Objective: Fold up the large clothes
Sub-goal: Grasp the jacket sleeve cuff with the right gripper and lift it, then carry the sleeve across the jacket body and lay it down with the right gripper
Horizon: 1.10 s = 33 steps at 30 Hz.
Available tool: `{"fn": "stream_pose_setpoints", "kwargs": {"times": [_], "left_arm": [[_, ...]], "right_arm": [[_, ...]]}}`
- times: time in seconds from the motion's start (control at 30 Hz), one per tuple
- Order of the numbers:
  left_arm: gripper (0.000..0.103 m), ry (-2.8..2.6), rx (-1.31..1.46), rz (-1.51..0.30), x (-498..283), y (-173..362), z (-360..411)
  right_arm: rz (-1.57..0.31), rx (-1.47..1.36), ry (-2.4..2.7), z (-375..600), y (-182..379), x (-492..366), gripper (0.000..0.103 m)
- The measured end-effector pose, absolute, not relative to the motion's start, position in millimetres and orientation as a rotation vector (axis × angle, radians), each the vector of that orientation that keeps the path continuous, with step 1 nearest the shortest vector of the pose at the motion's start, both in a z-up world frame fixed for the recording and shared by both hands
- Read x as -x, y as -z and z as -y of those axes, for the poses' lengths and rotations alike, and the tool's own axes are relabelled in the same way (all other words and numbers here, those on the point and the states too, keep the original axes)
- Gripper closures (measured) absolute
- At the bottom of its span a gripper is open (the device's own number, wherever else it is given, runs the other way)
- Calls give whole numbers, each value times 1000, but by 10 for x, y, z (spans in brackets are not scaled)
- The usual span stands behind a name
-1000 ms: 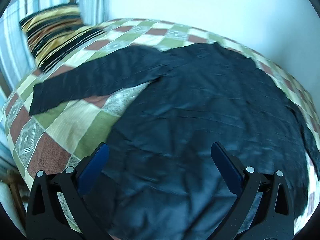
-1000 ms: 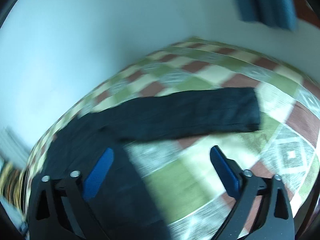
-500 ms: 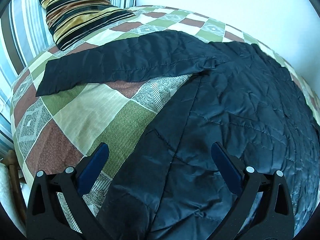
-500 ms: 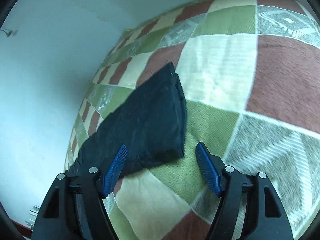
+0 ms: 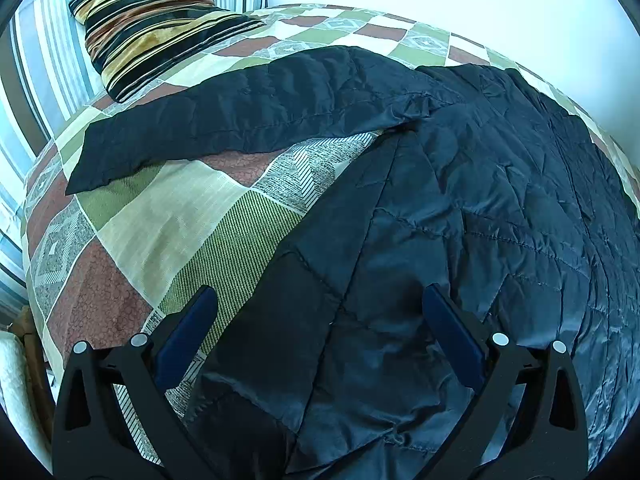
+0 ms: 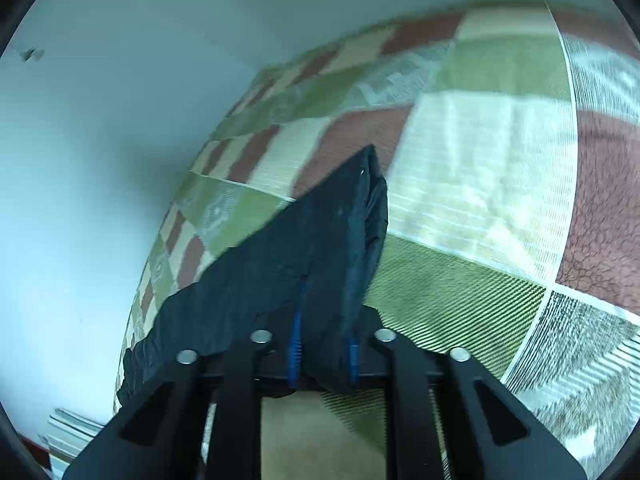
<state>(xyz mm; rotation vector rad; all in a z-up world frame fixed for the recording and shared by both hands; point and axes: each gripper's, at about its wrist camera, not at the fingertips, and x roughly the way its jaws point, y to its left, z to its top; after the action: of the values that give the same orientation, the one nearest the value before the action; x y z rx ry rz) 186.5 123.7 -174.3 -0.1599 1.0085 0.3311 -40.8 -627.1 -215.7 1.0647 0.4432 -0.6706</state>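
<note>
Left wrist view: the left gripper (image 5: 320, 320) hangs spread wide just above the black quilted jacket (image 5: 480, 208), which lies flat across the patchwork bedspread (image 5: 168, 216). Beyond the jacket's body, its sleeve (image 5: 240, 120) stretches toward the striped pillow (image 5: 152, 20). The right gripper (image 6: 322, 344) pinches the other sleeve's cuff (image 6: 340, 240).
</note>
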Motion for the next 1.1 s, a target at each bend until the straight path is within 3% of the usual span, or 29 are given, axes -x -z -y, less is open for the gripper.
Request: {"fn": "stream_pose_setpoints", "kwargs": {"times": [0.2,0.5,0.7,1.1], "left_arm": [[2,-311,129,-991,-1853,1723,-1195],[2,-296,106,-969,-1813,1770,-1165],[2,-277,106,-959,-1807,1796,-1145],[2,-244,134,-963,-1827,1865,-1174]], "right_arm": [[-381,-906,578,5847,1516,179,91],[-389,-703,254,4730,672,-878,92],[-472,-612,91,3860,661,-1597,92],[-686,-511,-127,2428,1184,-2486,93]]}}
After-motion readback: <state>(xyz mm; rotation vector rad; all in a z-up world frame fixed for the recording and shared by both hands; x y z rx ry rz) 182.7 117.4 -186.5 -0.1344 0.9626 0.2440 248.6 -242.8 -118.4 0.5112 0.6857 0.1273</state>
